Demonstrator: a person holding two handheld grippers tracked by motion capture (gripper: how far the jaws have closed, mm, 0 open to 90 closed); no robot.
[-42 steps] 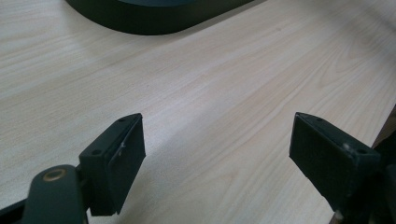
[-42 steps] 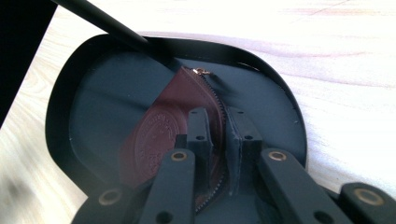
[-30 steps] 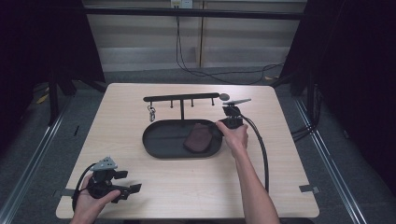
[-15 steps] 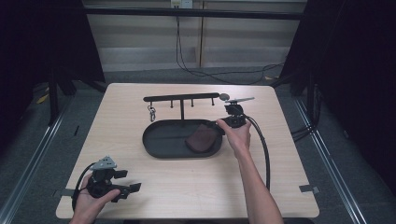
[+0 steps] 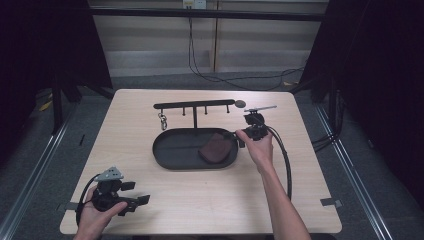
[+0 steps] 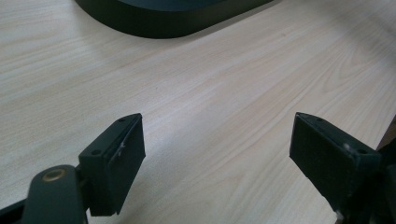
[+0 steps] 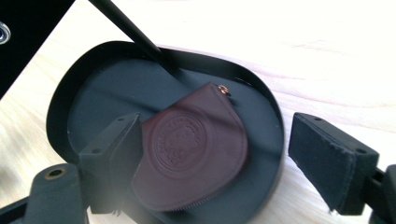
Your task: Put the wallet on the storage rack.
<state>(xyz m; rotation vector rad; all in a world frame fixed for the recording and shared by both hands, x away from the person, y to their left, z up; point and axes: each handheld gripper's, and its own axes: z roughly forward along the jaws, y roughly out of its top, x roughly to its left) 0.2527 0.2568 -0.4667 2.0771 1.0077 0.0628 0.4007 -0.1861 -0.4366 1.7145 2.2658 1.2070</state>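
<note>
A brown leather pouch (image 7: 194, 151) is seen lying flat in the right end of a black oval tray (image 5: 170, 150) that rests on the middle of a light wooden desk (image 5: 210, 200). The pouch is rounded on one side, an embossed round seal is borne on its face, and a small ring is fixed at one corner. A thin black post rises from the far part of the tray and carries a black hanger bar (image 5: 192, 105) with short pegs; a small key ring (image 5: 162, 120) is hung from the bar's left end.

The right gripper (image 5: 239, 138) is held at the tray's right edge, just above the pouch, with its cable trailing back along the forearm. Its fingers (image 7: 114, 154) are spread wide, having just been opening, and in the right gripper view the pouch is framed between them without being pressed by either; the left one overlaps the pouch's edge in that view, though whether it touches cannot be told.

The left gripper (image 5: 142, 200) is held low over the near left corner of the desk, well apart from the tray. Its fingers (image 6: 116, 154) are likewise spread wide, and only bare wood is found between them, with the tray's near rim seen farther off.
</note>
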